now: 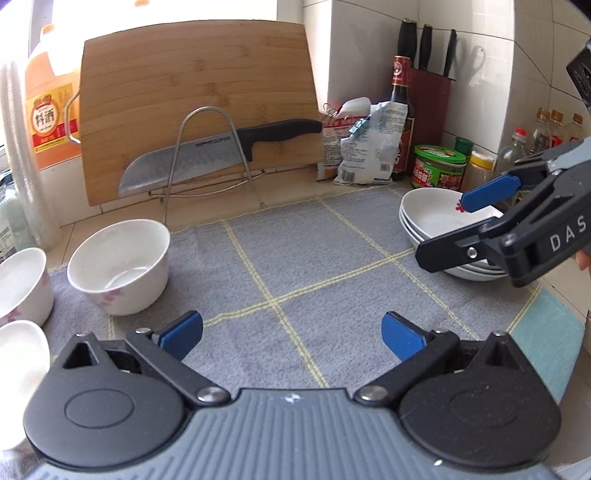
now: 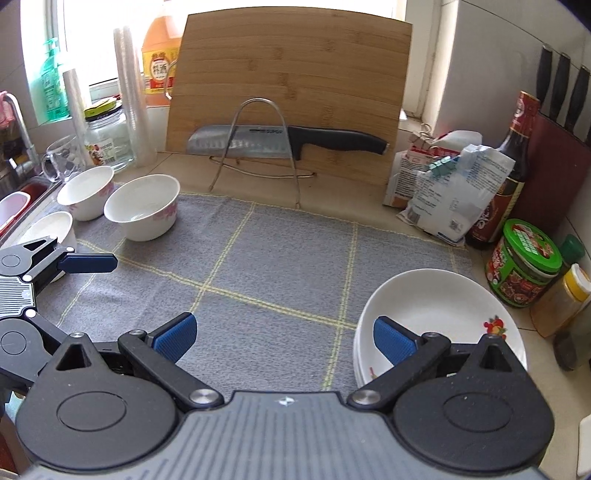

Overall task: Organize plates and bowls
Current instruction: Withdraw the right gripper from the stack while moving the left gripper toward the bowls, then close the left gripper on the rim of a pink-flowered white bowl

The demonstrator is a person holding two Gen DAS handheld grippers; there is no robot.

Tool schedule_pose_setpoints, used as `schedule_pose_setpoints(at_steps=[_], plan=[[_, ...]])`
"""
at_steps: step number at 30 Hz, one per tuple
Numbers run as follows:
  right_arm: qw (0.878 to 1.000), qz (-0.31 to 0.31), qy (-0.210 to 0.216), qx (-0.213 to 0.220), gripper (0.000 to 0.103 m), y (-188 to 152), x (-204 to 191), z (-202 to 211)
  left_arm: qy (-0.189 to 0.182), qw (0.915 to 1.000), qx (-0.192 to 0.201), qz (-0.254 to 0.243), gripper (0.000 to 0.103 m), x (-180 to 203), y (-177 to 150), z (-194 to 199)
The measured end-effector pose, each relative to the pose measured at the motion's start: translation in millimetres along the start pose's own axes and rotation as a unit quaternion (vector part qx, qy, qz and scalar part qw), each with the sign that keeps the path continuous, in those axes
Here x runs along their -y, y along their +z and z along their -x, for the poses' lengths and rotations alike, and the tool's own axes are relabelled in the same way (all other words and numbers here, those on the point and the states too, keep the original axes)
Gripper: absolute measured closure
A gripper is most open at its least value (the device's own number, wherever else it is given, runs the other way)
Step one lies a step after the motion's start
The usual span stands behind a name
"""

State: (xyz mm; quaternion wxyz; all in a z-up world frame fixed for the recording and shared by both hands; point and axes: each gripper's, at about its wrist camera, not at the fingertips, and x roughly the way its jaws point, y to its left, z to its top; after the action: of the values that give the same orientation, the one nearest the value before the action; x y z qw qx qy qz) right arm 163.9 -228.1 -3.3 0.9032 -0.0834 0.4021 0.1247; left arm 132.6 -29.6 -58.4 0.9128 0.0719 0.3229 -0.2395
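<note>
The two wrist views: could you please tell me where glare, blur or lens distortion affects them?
Left wrist view: the window is blown out white, the clear cup stack at the left edge is smeared, and the cutting board bows. Right wrist view: the window is again overexposed and the board edges curve; the knife stays sharp, while the corners vignette dark.

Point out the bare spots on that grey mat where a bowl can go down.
The mat's middle is free, between the bowls on its left and the stacked plates on its right. Crowded: the right edge by the jars and the back by the knife rack.
</note>
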Motion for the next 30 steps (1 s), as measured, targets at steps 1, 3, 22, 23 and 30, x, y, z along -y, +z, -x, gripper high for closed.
schedule_pose_setpoints(at_steps=[1,3,22,23,30], plan=[[1.0,0.009,0.006,0.003,0.0,0,-2,-1,0.01,0.9999,-0.002,0.006,0.001,0,-4,3],[0.999,0.022,0.023,0.004,0.0,0,-4,-3,0.026,0.9995,-0.011,0.015,0.001,2,-7,6],[0.988,0.077,0.137,0.006,0.0,-18,-28,-13,0.149,0.985,-0.026,0.083,0.001,-9,-32,54],[0.987,0.083,0.138,0.006,0.0,-18,-33,-14,0.153,0.9838,-0.025,0.089,0.001,-15,-32,57],[0.983,0.109,0.15,0.002,0.0,-9,-84,-31,0.158,0.9827,-0.018,0.095,0.001,-71,-38,81]])
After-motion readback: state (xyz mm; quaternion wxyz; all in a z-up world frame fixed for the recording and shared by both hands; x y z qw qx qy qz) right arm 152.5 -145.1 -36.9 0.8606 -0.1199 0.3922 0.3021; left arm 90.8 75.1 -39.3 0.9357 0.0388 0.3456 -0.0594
